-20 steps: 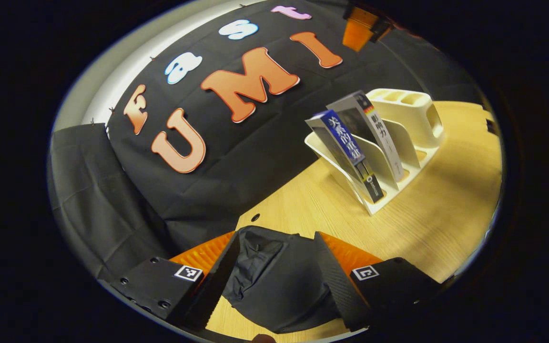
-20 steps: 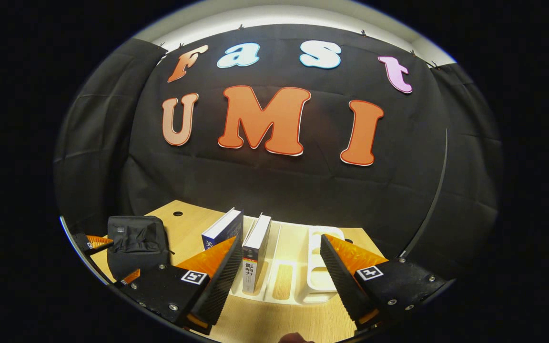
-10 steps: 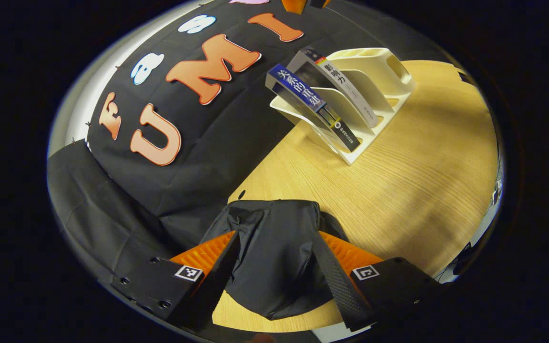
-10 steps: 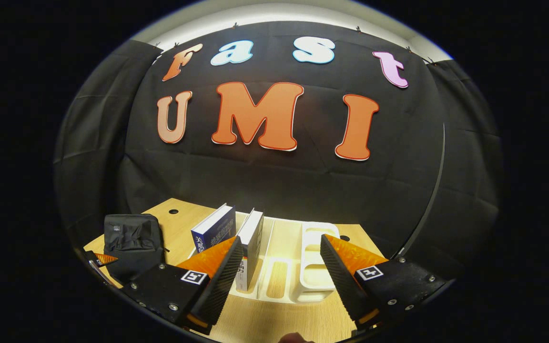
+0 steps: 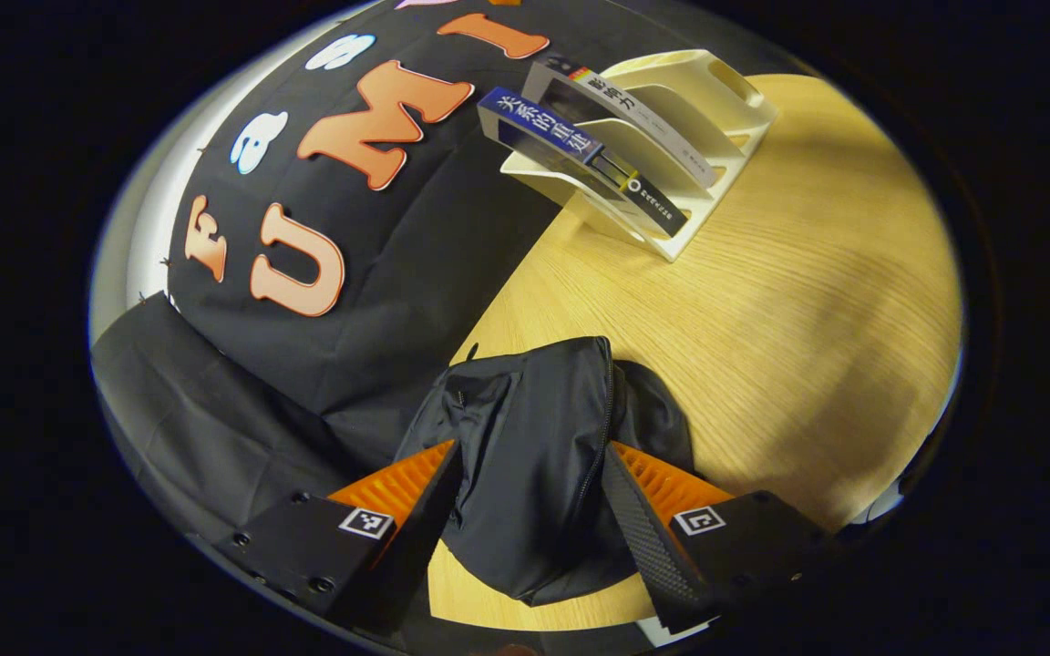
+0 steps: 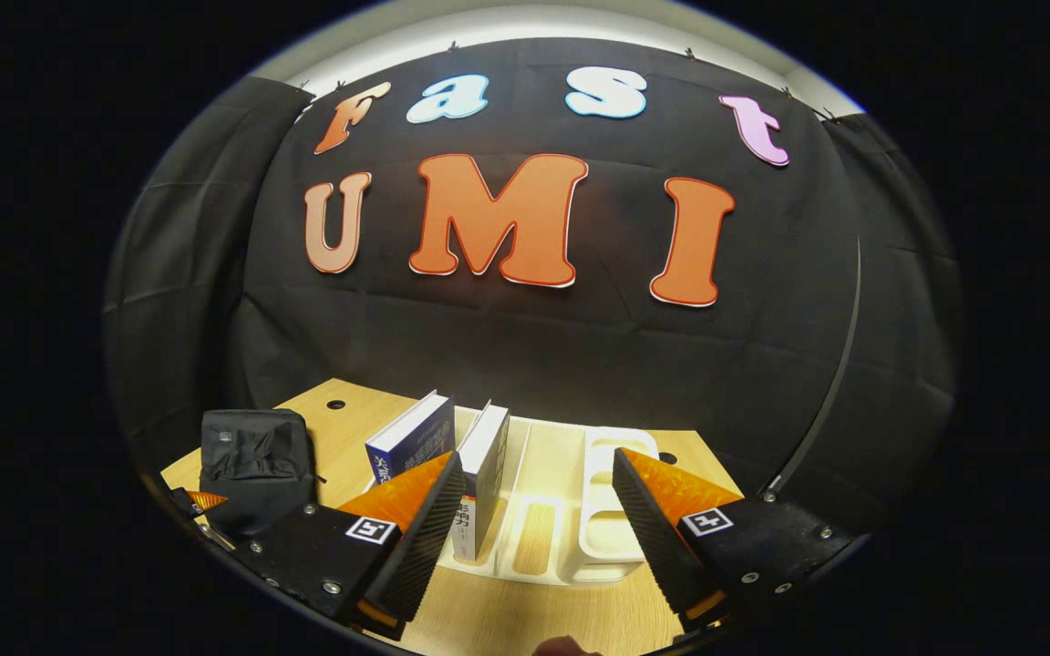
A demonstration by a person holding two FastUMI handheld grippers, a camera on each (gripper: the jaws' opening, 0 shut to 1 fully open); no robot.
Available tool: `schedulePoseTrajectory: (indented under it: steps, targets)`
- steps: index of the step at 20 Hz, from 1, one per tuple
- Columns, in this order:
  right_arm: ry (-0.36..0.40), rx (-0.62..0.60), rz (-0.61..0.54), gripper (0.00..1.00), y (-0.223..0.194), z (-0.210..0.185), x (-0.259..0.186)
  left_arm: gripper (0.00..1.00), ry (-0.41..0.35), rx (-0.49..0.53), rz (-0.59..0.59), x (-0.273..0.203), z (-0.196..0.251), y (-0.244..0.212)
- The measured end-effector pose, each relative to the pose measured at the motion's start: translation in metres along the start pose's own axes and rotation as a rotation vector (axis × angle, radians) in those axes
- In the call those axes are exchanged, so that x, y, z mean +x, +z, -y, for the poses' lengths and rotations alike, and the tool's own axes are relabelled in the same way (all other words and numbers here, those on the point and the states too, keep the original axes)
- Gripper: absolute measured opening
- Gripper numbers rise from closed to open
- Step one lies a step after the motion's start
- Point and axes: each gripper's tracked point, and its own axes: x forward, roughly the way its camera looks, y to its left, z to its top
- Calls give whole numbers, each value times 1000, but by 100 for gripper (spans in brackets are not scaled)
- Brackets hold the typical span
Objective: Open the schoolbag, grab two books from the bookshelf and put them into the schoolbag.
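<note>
The black schoolbag stands on the wooden table, its zipper line running along its right side. My left gripper is open, one finger on each side of the bag's lower part. Beyond it a white bookshelf holds a blue book and a grey-white book, both leaning. My right gripper is open and hovers just in front of the bookshelf, where the blue book and the white book stand at its left. The bag sits farther left.
A round cable hole lies in the table near the back wall, and another behind the bookshelf. The bookshelf's right slots and cup section hold nothing. Black cloth walls close the back and sides.
My left gripper has tipped down and come over the bag, so more of the bag shows between its fingers. The right gripper has hardly moved. Both stay open.
</note>
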Motion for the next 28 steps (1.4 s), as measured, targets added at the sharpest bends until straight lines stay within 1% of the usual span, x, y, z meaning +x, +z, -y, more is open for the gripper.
schedulePoseTrajectory:
  steps: [1, 2, 3, 6, 9, 12, 14, 16, 17, 18, 20, 21, 22, 23, 26, 28]
  targets:
    - [3, 0, 0, 98, 1, -1, 1, 95, -1, 24, -7, 1, 4, -1]
    - [5, 1, 1, 98, 1, -2, 1, 94, 16, 41, -8, 4, 3, -5]
    - [6, -2, 2, 98, 2, -3, 3, 90, 21, 55, -25, 6, 2, -10]
    - [7, -6, 3, 98, 4, -5, 7, 89, 43, 52, -68, 10, -9, -29]
    - [8, 0, -4, 98, 3, -10, 11, 88, 62, 51, -79, 19, -21, -33]
    - [7, -6, -1, 98, 9, -15, 15, 88, 47, 61, -77, 37, -26, -29]
    - [4, -14, 2, 98, 13, -20, 17, 84, 24, 62, -75, 49, -28, -29]
    - [2, -19, 5, 98, 16, -25, 19, 73, -11, 51, -75, 57, -28, -28]
    - [0, -22, 5, 98, 17, -27, 21, 69, -34, 39, -77, 57, -28, -27]
    - [-2, -25, 2, 98, 18, -30, 23, 63, -63, 29, -83, 58, -27, -26]
    - [-6, -31, -3, 98, 20, -34, 25, 33, -117, -5, -85, 55, -30, -24]
    - [-9, -36, -5, 98, 21, -37, 26, 22, -145, -21, -87, 53, -33, -23]
    - [-11, -43, -8, 98, 23, -39, 28, 19, -167, -35, -86, 50, -37, -21]
    - [-15, -49, -12, 98, 25, -41, 30, 12, -199, -53, -86, 49, -40, -20]
    - [-12, -65, -31, 98, 28, -49, 37, 11, -263, -123, -85, 47, -57, -14]
    - [-2, -80, -57, 98, 27, -56, 43, 11, -342, -176, -91, 44, -65, -14]
